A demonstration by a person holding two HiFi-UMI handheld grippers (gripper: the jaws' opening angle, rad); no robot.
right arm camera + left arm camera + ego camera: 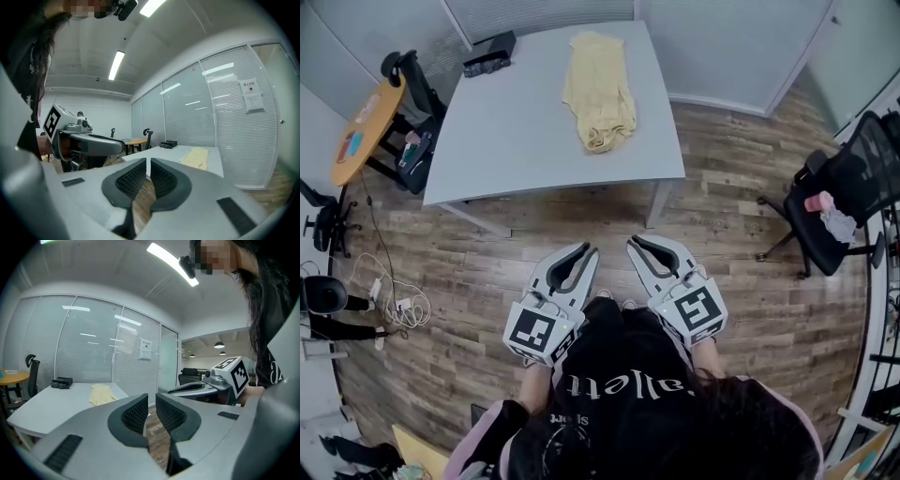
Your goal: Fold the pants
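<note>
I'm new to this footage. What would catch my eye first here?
The pale yellow pants lie on the grey rectangular table ahead. Nearer, over the wood-plank floor, the left gripper and right gripper sit side by side, both shut and empty.

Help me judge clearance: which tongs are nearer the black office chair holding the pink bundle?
Right. The right tongs sit left of the chair, floor between them; the left tongs lie beyond them, farther away.
</note>
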